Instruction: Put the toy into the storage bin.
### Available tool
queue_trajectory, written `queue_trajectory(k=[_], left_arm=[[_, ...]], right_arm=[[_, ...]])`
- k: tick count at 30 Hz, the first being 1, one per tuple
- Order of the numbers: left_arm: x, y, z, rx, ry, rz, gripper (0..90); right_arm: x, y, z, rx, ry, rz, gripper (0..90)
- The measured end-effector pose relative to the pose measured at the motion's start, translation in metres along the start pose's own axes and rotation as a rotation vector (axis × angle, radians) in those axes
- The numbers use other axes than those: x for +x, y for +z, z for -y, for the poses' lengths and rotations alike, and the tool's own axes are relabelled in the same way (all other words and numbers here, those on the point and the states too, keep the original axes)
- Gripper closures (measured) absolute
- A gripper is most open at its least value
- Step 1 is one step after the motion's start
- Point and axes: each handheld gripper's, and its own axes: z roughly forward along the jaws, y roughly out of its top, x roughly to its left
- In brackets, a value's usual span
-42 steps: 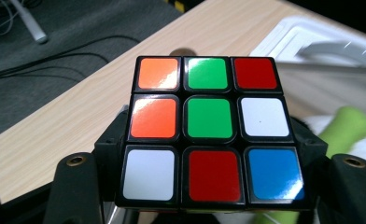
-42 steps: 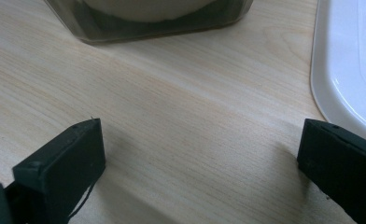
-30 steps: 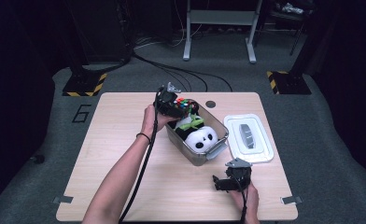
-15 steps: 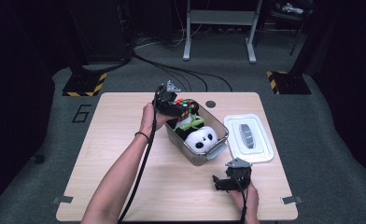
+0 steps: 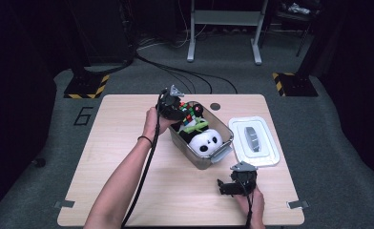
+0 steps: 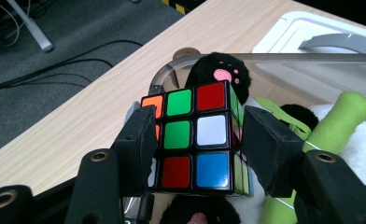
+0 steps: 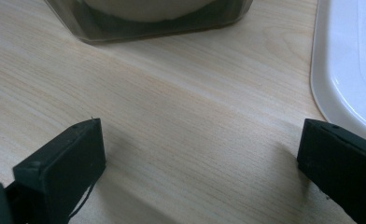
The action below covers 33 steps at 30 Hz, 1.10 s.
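Pale wood table [image 5: 109,157], centre of the high view, bare along its left and lower parts. Clear plastic bin [image 5: 202,162] at mid-frame, holding a panda plush [image 5: 207,141] and a green strap [image 5: 197,126]. White lid [image 5: 254,141] lies flat just right of the bin. Left gripper [image 6: 197,140] pinches a colour cube [image 6: 197,137] on two opposite sides, above the bin's upper-left end. Right gripper [image 7: 200,163], lower right of the high view, jaws spread wide over bare wood, between bin wall and lid edge.
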Motion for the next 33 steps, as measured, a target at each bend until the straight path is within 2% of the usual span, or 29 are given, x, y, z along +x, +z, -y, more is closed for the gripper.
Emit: queue_trajectory(k=[6,12,14,17,19,20,22,28,33], left_arm=[[-0.006,0.006,0.001,0.024,0.022,-0.015,46.9],[-0.008,0.010,0.003,0.016,0.004,-0.010,47.0],[-0.008,0.010,0.002,0.018,0.015,-0.017,46.9],[-0.007,0.007,0.001,0.013,-0.001,-0.020,46.9],[-0.006,0.005,-0.001,0.014,-0.003,-0.031,45.5],[-0.005,0.004,-0.001,0.020,-0.019,-0.033,39.6],[-0.004,0.001,-0.001,0.021,-0.042,-0.037,34.2],[0.001,-0.020,0.002,0.010,-0.060,-0.061,25.8],[0.007,-0.037,0.012,0.018,-0.084,-0.049,21.2]], right_arm=[[0.000,0.000,0.000,0.000,0.000,0.001,0.0],[0.000,0.000,0.000,0.000,0.000,0.000,0.0],[0.000,0.000,0.000,0.000,0.000,0.000,0.0],[0.000,0.000,0.000,0.000,0.000,0.000,0.0],[0.000,0.000,0.000,0.001,-0.001,-0.002,0.0],[0.000,0.000,0.000,0.002,-0.001,-0.002,0.0],[0.000,0.000,0.000,0.000,0.000,0.000,0.0],[0.000,0.000,0.000,-0.001,-0.002,0.000,0.0],[0.000,0.000,0.000,-0.002,-0.002,0.000,0.0]])
